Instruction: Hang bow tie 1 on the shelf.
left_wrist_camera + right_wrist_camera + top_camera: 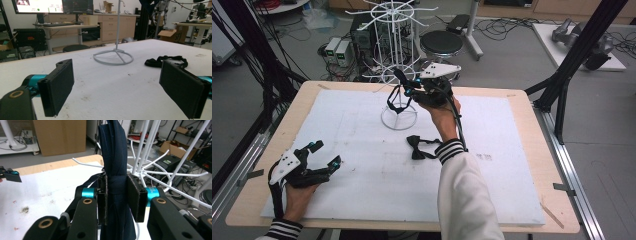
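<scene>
My right gripper (410,86) is raised over the far middle of the table, shut on a dark navy bow tie (400,76) whose strap loop (394,104) hangs below it. In the right gripper view the pads (134,195) press the navy bow tie (114,155) from both sides, right beside the arms of the white wire rack (152,168). The rack (398,60) stands on a ring base (399,121). A second, black bow tie (417,147) (160,61) lies flat on the white mat. My left gripper (325,154) (120,87) rests open near the front left.
A white mat (362,190) covers most of the wooden table (532,125). The rack's ring base (113,57) sits ahead of the left gripper. Beyond the table's far edge are a stool (441,43), cables and electronics; black frame posts (572,60) stand at the right.
</scene>
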Tool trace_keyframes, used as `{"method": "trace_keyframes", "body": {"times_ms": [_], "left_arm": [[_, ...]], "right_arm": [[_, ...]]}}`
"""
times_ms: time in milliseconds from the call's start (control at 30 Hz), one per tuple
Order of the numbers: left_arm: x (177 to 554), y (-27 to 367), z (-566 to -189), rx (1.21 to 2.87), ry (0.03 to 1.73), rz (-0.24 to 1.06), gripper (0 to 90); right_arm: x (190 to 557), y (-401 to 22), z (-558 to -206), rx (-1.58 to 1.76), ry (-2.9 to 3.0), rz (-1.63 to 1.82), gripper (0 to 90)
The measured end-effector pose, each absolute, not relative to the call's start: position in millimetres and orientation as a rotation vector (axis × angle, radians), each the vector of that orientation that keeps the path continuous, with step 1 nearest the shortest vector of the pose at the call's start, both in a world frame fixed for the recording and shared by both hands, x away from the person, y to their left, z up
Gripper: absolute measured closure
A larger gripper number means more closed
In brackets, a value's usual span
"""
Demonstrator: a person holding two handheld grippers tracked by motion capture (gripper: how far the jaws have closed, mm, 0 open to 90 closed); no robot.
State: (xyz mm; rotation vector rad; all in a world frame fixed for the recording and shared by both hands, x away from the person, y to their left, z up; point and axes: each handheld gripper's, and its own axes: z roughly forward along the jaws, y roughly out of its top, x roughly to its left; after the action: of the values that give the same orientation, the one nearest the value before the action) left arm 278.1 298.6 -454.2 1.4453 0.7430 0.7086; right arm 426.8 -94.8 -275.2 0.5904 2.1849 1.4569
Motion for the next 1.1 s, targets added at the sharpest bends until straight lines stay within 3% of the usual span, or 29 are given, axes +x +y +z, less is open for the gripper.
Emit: {"method": "trace_keyframes", "body": {"times_ms": [867, 1033, 1100], "left_arm": [[278, 299, -454, 1.45, 0.741, 0.71, 12.9], [278, 299, -454, 1.453, 0.738, 0.712, 12.9], [278, 299, -454, 1.453, 0.737, 0.711, 12.9]], "right_arm": [[426, -98, -275, 0.619, 2.164, 1.452, 64.0], [421, -102, -271, 0.625, 2.145, 1.455, 55.4], [416, -104, -270, 0.639, 2.116, 1.461, 41.4]]}}
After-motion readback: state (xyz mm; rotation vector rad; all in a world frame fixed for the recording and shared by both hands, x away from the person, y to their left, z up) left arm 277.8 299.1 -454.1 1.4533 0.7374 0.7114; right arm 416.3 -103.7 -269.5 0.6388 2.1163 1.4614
